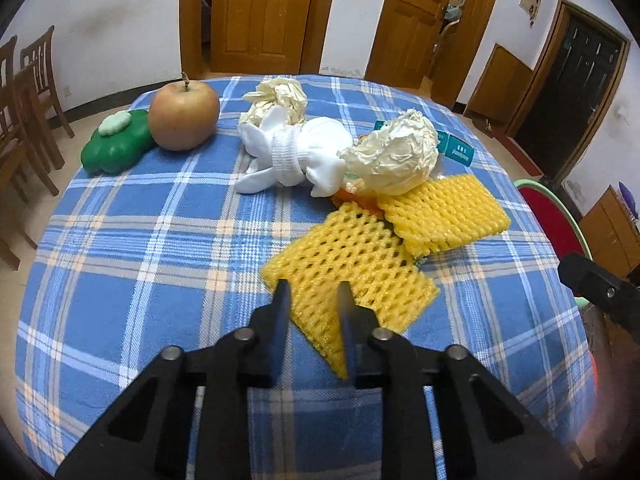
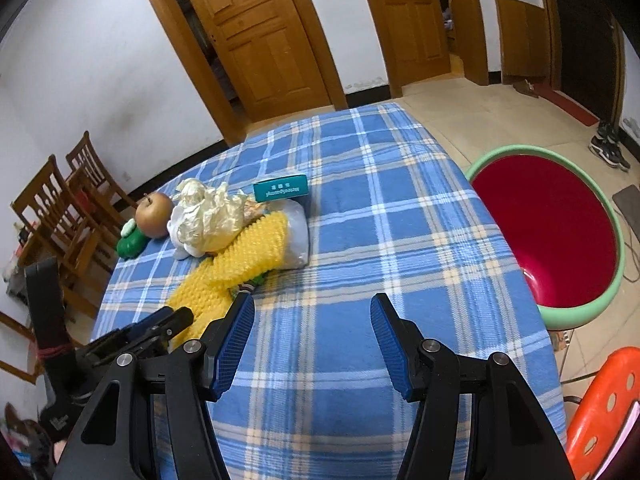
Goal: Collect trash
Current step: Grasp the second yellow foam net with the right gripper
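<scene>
My left gripper (image 1: pixel 313 286) is shut on the near corner of a yellow foam net (image 1: pixel 352 256) that lies on the blue plaid table (image 1: pixel 140 260). A second yellow foam net (image 1: pixel 444 212) overlaps it behind. Further back lie two crumpled paper balls (image 1: pixel 396 156) (image 1: pixel 280 98), a bundle of white socks (image 1: pixel 296 152) and a teal box (image 1: pixel 460 148). In the right wrist view my right gripper (image 2: pixel 312 300) is open over bare cloth, right of the nets (image 2: pixel 240 260), with nothing between its fingers. A clear plastic bag (image 2: pixel 298 236) lies beside the nets.
An apple (image 1: pixel 184 114) and a green flower-shaped toy (image 1: pixel 116 144) sit at the table's far left. A red basin with a green rim (image 2: pixel 552 232) stands on the floor to the right, an orange stool (image 2: pixel 608 412) near it. Wooden chairs (image 1: pixel 28 92) stand to the left.
</scene>
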Tool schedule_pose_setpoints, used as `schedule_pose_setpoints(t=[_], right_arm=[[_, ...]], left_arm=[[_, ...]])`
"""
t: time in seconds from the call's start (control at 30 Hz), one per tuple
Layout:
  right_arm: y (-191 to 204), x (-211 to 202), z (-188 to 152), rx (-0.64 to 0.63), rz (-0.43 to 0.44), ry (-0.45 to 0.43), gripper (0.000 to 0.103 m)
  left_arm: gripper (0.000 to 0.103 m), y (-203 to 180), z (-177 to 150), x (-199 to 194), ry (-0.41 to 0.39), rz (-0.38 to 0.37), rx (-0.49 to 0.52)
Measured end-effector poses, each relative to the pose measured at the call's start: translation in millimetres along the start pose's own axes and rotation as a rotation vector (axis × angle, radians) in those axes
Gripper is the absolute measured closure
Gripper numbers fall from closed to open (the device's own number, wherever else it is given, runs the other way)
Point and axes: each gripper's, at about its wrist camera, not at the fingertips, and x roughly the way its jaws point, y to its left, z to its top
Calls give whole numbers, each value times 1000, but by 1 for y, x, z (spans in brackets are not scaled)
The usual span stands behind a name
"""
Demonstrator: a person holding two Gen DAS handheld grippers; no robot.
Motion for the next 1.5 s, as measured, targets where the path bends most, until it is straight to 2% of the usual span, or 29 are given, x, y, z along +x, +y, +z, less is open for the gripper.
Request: schedule_pose_setpoints(t=[0.03, 0.07, 0.1, 0.23, 0.43, 0.6, 0.7, 0.8, 0.87, 0.93, 1.0, 1.07, 1.17, 1.5], right_arm=[[3, 0, 1, -5, -5, -4, 41], [5, 0, 1, -9, -11, -6, 41], [7, 0, 2, -9, -13, -7, 41], [15, 4, 6, -1, -18, -8, 41], [32, 21, 12, -9, -51, -13, 41], [40, 46, 18, -8, -94, 7, 41], [42, 62, 20, 2, -102, 13, 42], [39, 72, 20, 45, -77, 26, 64], [39, 70, 18, 56, -67, 13, 85], [39, 63, 15, 53, -63, -10, 91], [38, 53, 12, 59, -48, -28, 91], [37, 44, 10, 63, -35, -42, 92], [35, 27, 5, 70, -27, -66, 92], [17, -18, -4, 76, -12, -121, 92]], left_arm=[[89, 2, -1, -1, -3, -8, -6], [99, 6, -1, -3, -7, -23, -21], [103, 9, -1, -4, -7, -38, -32], [103, 26, 0, -17, -16, -115, -87], [103, 50, 5, -42, -82, -114, -89], [103, 68, 5, -44, -70, -88, -101], [97, 79, 7, -43, -58, -95, -121], [83, 83, 7, -42, -48, -83, -109], [75, 81, 7, -42, -45, -85, -94], [70, 78, 7, -41, -38, -96, -80], [65, 72, 8, -39, -31, -106, -62], [51, 63, 10, -35, -24, -106, -44], [45, 51, 13, -30, -18, -129, -26], [43, 26, 14, 4, 64, -114, 11]])
